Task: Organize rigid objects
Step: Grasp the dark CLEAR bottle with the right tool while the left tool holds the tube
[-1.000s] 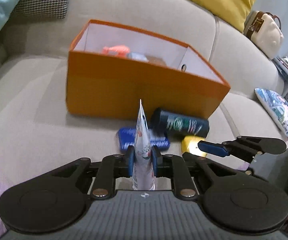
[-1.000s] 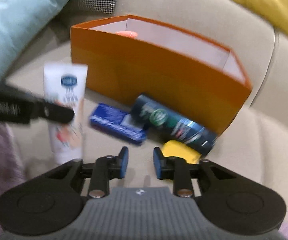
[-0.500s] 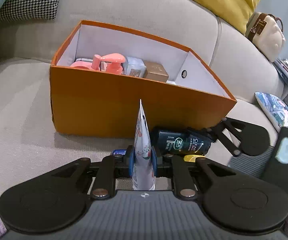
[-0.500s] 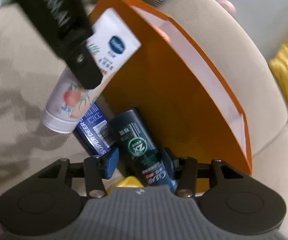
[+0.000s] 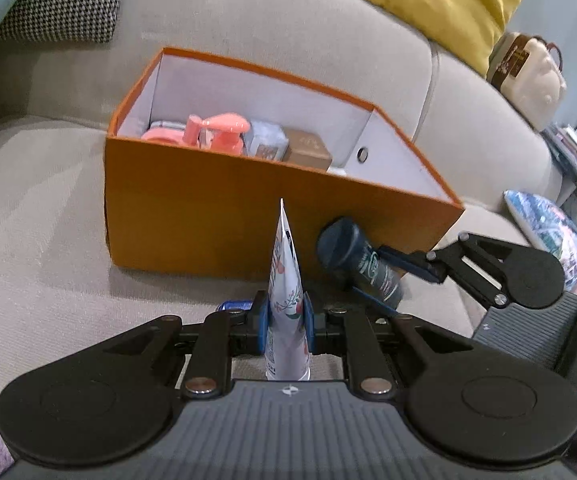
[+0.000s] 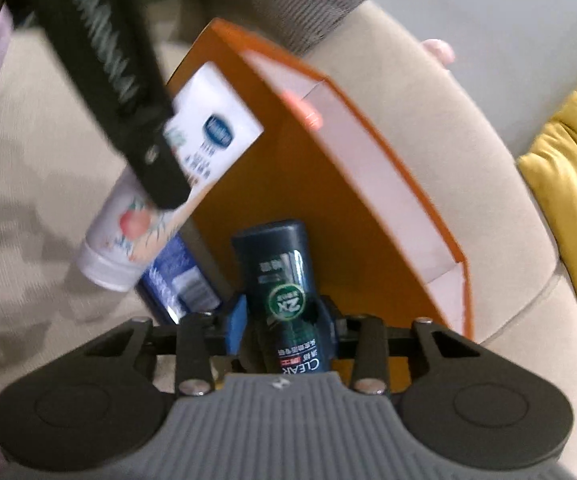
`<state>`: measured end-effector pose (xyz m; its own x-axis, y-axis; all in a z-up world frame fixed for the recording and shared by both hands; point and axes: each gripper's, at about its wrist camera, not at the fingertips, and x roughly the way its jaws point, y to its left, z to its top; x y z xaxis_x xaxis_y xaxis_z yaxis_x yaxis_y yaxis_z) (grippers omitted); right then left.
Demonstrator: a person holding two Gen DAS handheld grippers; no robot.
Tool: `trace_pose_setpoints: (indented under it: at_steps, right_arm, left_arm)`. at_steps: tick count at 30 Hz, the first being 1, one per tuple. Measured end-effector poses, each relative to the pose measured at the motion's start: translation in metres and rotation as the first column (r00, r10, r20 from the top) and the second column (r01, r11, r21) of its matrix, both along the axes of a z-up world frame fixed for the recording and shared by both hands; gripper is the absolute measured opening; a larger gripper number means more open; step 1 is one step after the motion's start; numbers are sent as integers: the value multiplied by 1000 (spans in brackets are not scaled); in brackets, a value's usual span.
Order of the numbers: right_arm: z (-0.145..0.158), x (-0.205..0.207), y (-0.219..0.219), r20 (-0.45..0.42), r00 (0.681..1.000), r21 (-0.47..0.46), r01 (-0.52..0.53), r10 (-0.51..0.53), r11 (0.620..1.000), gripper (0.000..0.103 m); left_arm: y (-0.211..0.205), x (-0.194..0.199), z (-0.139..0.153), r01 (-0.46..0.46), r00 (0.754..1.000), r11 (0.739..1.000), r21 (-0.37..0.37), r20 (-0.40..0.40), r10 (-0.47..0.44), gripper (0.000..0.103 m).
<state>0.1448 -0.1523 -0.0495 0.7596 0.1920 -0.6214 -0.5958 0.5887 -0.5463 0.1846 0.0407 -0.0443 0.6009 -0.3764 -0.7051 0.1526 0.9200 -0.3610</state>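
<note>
My left gripper is shut on a white tube with a peach print, held upright in front of the orange box. The tube also shows in the right wrist view. My right gripper is shut on a dark blue shampoo bottle, lifted off the sofa beside the box's front wall. The bottle and right gripper show in the left wrist view. A blue flat box lies on the sofa below the tube.
The orange box holds a pink pump bottle, a small pale box and a brown box. Beige sofa seat all around. A yellow cushion, houndstooth cushion, cream bag and patterned pillow lie behind and right.
My right gripper moved in and closed on the dark blue bottle, lifting it. My left gripper rose with the tube, so more of the box's inside shows.
</note>
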Motion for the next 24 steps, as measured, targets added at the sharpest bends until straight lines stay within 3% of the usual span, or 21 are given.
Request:
trace_pose_setpoints:
  at_steps: [1,2,3,5,8,10,14,19,24]
  right_arm:
    - [6,0,-3,-10,1000,34,13,-13,999,29]
    - [12,-3,-4,-22,1000,62,24,-23,998,18]
    - [17,-5,-5,-36,999,91,32,-28,995,0]
    - [18,-7,-2,-12,999,75,51,-50,996,0]
    - [17,-3,-4,-45,997,99,72,-68,992,0]
    - [20,0,-4,-91,995,106,50,-41,993,1]
    - [8,1,2,-153,988,88,1,12,996,28]
    - [-11,6,15,-133,990,-48,-42,36,998,34]
    - [-33,6,25,-81,991,-195,-121,107,973,44]
  left_arm:
    - [0,-1,3,-2,1000,1000,-4,6,2,19]
    - [1,-2,5,-3,1000,1000,-4,14,3,19]
    - [0,-3,8,-2,1000,1000,-3,21,2,19]
    - [-1,-4,11,1,1000,1000,2,29,-1,19]
    - [-2,-4,11,2,1000,1000,9,15,-2,19]
    - [-2,-7,9,3,1000,1000,26,5,-3,19]
    - [3,-11,0,-8,999,1000,23,-33,8,19]
    - [7,-10,-10,-19,998,1000,21,-56,20,19]
    - [9,-5,-15,-25,999,1000,8,-42,26,19]
